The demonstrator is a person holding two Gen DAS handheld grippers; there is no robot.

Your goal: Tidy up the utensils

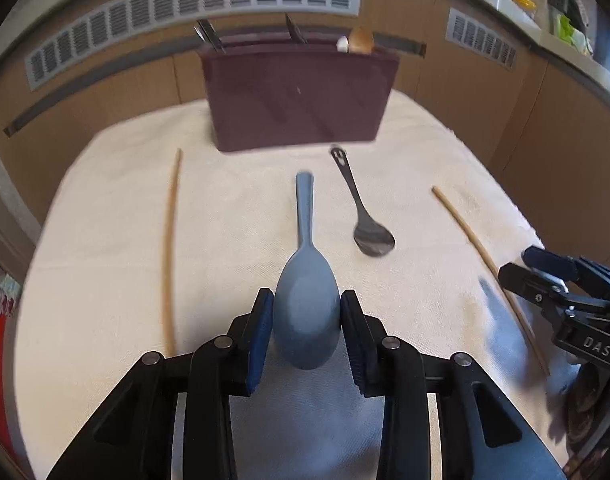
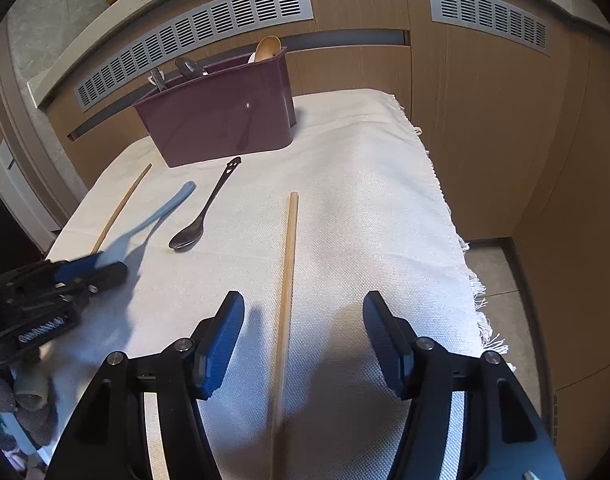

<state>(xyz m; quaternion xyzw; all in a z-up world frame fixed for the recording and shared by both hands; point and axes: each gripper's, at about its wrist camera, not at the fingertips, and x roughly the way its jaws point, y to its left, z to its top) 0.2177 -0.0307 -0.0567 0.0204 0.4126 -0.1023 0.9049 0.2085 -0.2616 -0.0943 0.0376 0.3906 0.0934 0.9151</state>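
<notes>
Blue spoon (image 1: 307,312) bowl clamped in left hand-held gripper (image 1: 307,320); right hand-held gripper (image 2: 303,332) apart, straddling chopstick (image 2: 285,300).

Bright daylight is falling across the cream woven cloth (image 1: 117,240), seemingly from the right, casting soft shadows leftward. Fisheye distortion is bending the grey slatted vents (image 2: 193,36) and darkening corners. The maroon plastic utensil caddy (image 1: 301,100) is smearing with motion blur.

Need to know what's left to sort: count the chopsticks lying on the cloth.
2. One chopstick lies at the cloth's left side; the other chopstick lies between the right gripper's open jaws. The caddy may hide more.
</notes>
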